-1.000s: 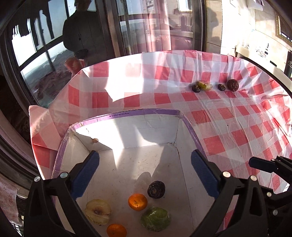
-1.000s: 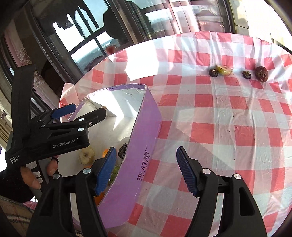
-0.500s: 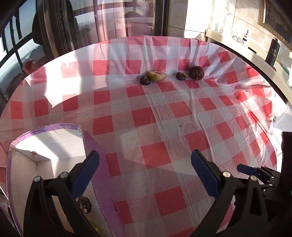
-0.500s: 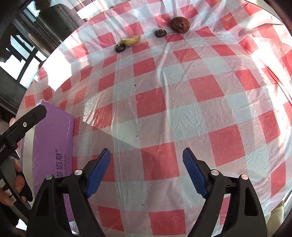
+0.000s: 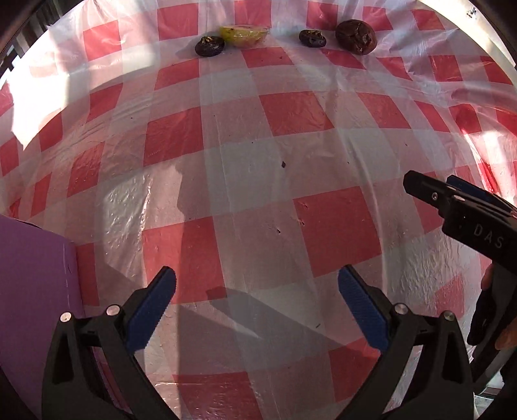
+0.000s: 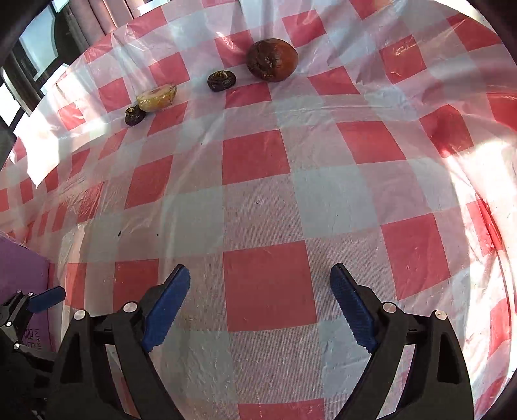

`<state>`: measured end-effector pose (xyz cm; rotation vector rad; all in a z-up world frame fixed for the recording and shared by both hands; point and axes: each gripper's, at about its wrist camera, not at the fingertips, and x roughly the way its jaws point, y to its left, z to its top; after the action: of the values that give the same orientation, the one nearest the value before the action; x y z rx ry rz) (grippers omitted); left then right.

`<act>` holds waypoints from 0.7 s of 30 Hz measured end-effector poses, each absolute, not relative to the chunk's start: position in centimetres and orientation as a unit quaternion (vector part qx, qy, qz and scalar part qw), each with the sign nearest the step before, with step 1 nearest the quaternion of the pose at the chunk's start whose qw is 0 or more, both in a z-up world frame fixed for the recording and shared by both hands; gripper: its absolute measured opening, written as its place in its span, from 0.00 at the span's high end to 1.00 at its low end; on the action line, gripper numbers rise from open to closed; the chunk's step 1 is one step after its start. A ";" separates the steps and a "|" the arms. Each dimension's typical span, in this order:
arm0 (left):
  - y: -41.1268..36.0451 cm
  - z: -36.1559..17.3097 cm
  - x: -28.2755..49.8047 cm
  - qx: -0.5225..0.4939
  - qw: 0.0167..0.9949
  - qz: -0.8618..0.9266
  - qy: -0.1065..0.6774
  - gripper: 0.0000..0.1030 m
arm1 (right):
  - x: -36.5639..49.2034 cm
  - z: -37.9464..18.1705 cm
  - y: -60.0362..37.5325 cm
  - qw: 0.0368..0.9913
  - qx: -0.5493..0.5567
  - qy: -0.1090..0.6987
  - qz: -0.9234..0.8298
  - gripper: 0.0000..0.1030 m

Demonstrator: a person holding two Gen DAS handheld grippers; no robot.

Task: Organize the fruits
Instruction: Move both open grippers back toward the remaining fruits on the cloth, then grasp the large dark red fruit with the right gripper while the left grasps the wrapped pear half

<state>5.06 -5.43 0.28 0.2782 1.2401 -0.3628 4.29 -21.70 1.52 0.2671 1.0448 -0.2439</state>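
Both grippers have swung away from the purple cardboard box (image 5: 32, 274), now at the near left edge, to hang over the red-and-white checked plastic tablecloth (image 5: 290, 113). Left gripper (image 5: 257, 299) stands apart and empty; right gripper (image 6: 260, 299) has just been opening, nothing between its jaws. Far off lie a small dark shrivelled fruit (image 6: 134, 115), a cut yellow fruit half (image 6: 157, 97), another small dark fruit (image 6: 221, 80) and a large brown wrinkled fruit (image 6: 271, 64).

Sunlit red-and-white checked tablecloth (image 6: 268, 284) under clear plastic, pink curtains (image 6: 106, 16) and dark-framed window (image 6: 32, 55) beyond.
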 end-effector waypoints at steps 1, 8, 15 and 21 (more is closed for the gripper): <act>-5.8 0.0 5.5 0.129 0.791 -0.164 0.575 0.02 | 5.6 1.5 -22.1 0.856 0.117 0.490 -0.113 0.15; -7.9 -0.5 8.6 0.101 0.814 -0.143 0.553 0.01 | 13.6 1.4 -26.2 0.878 0.102 0.453 -0.115 0.16; -9.3 -0.5 11.7 0.082 0.833 -0.124 0.533 0.01 | 20.0 1.5 -29.1 0.890 0.095 0.433 -0.112 0.16; -10.8 -0.4 15.2 0.077 0.845 -0.117 0.517 0.01 | 23.4 1.7 -31.0 0.895 0.108 0.419 -0.106 0.16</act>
<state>15.20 -10.85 -0.42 0.1618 1.0907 -0.2478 23.42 -30.97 1.65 0.2232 0.8687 -0.2199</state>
